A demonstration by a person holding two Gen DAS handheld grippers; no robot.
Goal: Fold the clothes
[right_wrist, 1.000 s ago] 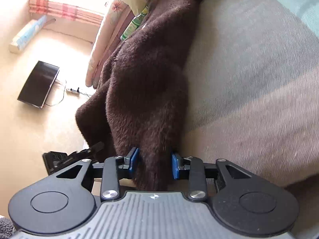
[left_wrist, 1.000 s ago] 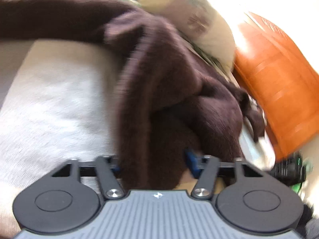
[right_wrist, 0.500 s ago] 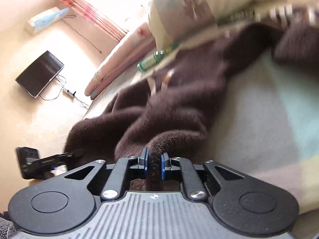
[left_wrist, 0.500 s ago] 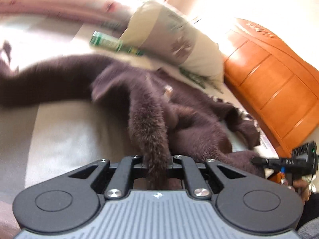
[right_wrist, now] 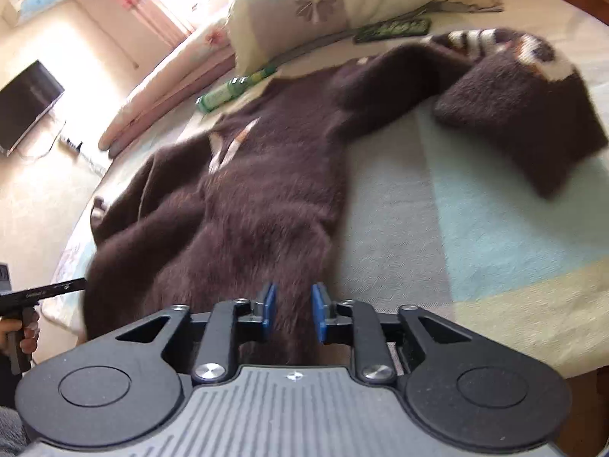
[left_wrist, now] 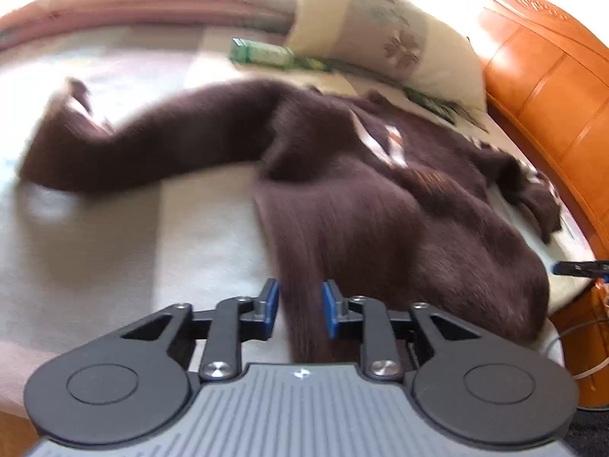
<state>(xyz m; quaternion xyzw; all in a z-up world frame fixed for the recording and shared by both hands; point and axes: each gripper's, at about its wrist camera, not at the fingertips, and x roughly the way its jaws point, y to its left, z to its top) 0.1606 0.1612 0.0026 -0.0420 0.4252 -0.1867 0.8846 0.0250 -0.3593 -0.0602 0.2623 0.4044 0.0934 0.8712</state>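
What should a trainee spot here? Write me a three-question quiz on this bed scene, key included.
1. True or false: the brown sweater lies on the floor.
2. What lies just in front of the floral pillow? A) a green bottle B) a shoe C) a book
3. Fill in: the fabric running between the pads of the left hand-held gripper and of the right hand-held gripper belongs to the ____.

Key: 1. False; it is spread on the bed. 2. A. 3. Sweater; both sets of jaws are opening with it between them.
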